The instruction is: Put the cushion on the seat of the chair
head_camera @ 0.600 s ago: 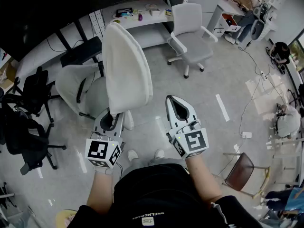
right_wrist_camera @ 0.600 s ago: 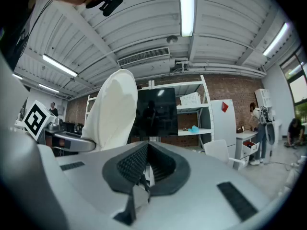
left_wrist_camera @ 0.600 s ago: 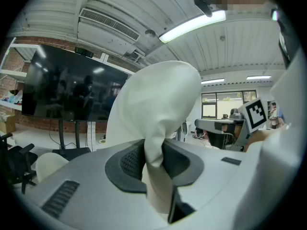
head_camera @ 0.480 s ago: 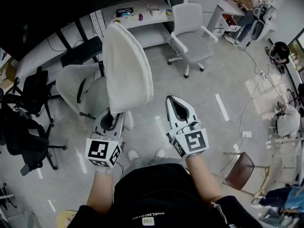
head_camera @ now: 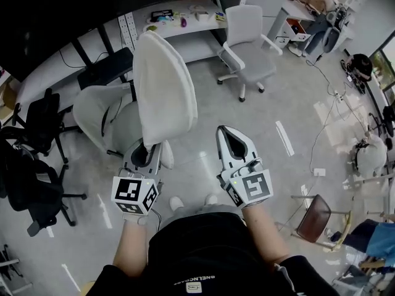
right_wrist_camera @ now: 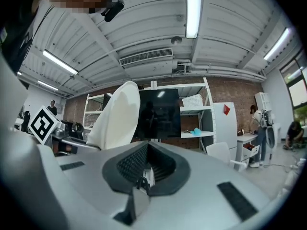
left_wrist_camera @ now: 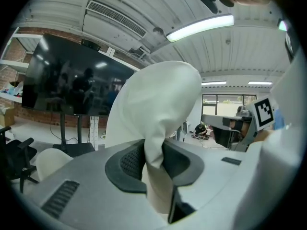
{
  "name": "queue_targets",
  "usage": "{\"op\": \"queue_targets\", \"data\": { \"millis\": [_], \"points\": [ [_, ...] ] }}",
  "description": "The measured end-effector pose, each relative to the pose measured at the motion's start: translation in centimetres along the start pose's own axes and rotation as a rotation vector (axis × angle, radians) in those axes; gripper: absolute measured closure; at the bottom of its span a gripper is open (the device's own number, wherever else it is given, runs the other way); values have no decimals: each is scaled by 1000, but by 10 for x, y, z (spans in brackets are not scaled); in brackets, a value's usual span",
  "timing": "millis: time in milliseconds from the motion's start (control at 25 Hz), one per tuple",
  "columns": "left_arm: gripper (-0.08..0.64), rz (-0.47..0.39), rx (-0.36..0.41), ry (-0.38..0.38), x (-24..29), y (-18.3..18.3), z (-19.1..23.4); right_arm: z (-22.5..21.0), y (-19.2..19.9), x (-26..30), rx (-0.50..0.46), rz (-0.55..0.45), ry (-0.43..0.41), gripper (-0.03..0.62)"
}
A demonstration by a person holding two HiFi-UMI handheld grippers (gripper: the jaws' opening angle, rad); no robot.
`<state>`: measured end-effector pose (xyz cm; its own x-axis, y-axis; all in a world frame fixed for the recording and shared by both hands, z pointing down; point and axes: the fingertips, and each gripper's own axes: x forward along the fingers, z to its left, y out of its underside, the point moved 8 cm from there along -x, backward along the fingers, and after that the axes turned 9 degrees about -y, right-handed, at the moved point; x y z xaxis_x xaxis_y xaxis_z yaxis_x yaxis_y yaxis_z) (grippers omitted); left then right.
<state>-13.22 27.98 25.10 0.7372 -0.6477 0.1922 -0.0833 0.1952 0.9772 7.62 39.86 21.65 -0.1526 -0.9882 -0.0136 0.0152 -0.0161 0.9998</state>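
Observation:
A white cushion (head_camera: 163, 88) stands upright, pinched at its lower edge by my left gripper (head_camera: 149, 145), which is shut on it. In the left gripper view the cushion (left_wrist_camera: 156, 104) rises from between the pads of the gripper (left_wrist_camera: 154, 164). Just left of and behind it is a white mesh chair (head_camera: 99, 113) with its seat (head_camera: 126, 128) partly hidden by the cushion. My right gripper (head_camera: 226, 132) is held level to the right, shut with nothing in it. From the right gripper view the cushion (right_wrist_camera: 115, 116) shows at the left, past that gripper (right_wrist_camera: 144, 174).
A grey-white office chair (head_camera: 247, 51) stands ahead at the right. Black chairs (head_camera: 34, 159) crowd the left side. A brown chair (head_camera: 316, 217) is at the lower right. A white desk (head_camera: 179, 20) runs along the back, and cables lie on the floor at right.

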Motion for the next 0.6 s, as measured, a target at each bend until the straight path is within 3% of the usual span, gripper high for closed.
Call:
{"op": "queue_targets", "data": {
  "millis": [600],
  "points": [
    [471,46,-44,3,10,11,75,26,12,63,45,47,33,584]
  ]
}}
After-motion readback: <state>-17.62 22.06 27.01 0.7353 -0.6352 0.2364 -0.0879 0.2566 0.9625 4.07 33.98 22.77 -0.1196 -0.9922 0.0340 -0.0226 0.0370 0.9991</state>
